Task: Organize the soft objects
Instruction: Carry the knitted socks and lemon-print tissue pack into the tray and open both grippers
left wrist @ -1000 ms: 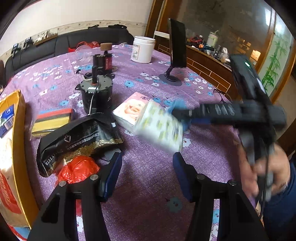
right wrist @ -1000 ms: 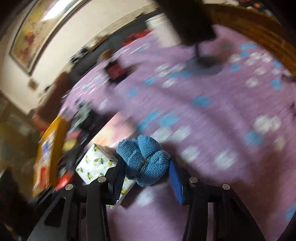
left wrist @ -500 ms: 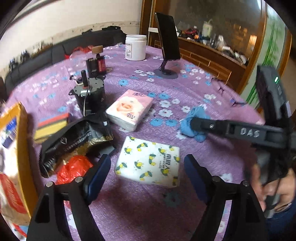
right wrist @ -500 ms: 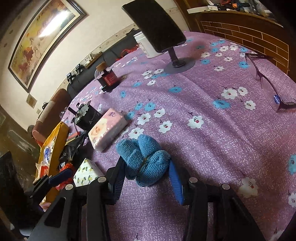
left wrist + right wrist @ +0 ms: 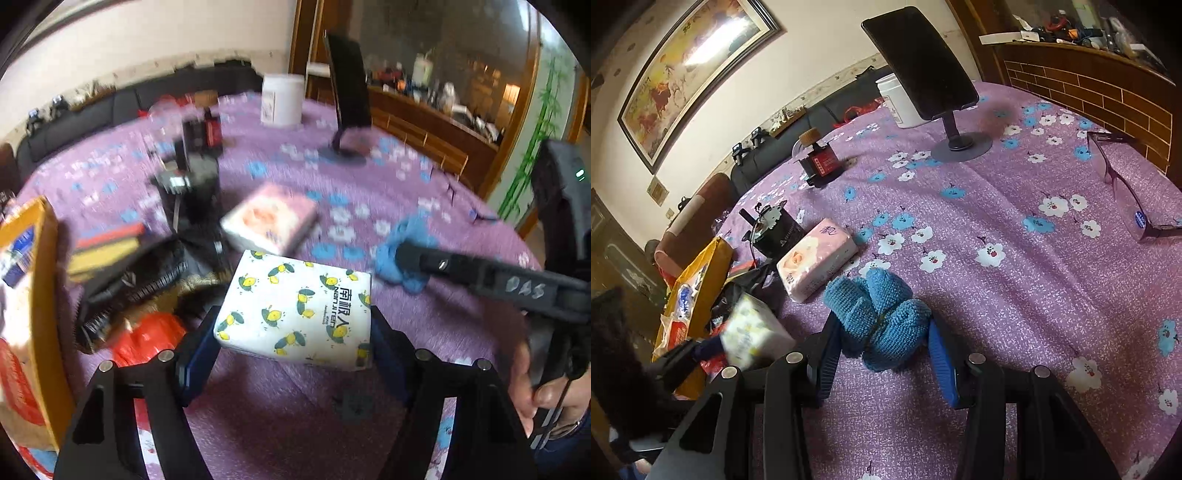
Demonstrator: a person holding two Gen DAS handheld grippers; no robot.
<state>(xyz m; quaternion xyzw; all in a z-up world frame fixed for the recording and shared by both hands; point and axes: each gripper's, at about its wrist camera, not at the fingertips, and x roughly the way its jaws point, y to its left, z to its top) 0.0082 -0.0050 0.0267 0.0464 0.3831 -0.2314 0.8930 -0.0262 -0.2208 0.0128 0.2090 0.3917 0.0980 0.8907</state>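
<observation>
My left gripper point(image 5: 293, 332) had just been closing its jaws, and the lemon-print tissue pack point(image 5: 295, 310) sat between the blue pads, both sides touching it, lifted a little off the purple flowered tablecloth point(image 5: 295, 417). My right gripper point(image 5: 882, 350) was clamped on the blue knitted cloth point(image 5: 881, 321), bunched between its pads just above the cloth-covered table. Just beyond lay the pink tissue pack point(image 5: 818, 258), flat on the table beside a black cylinder point(image 5: 775, 232). Farther back stood a phone on its stand point(image 5: 923, 62) and a white jar point(image 5: 899, 103).
</observation>
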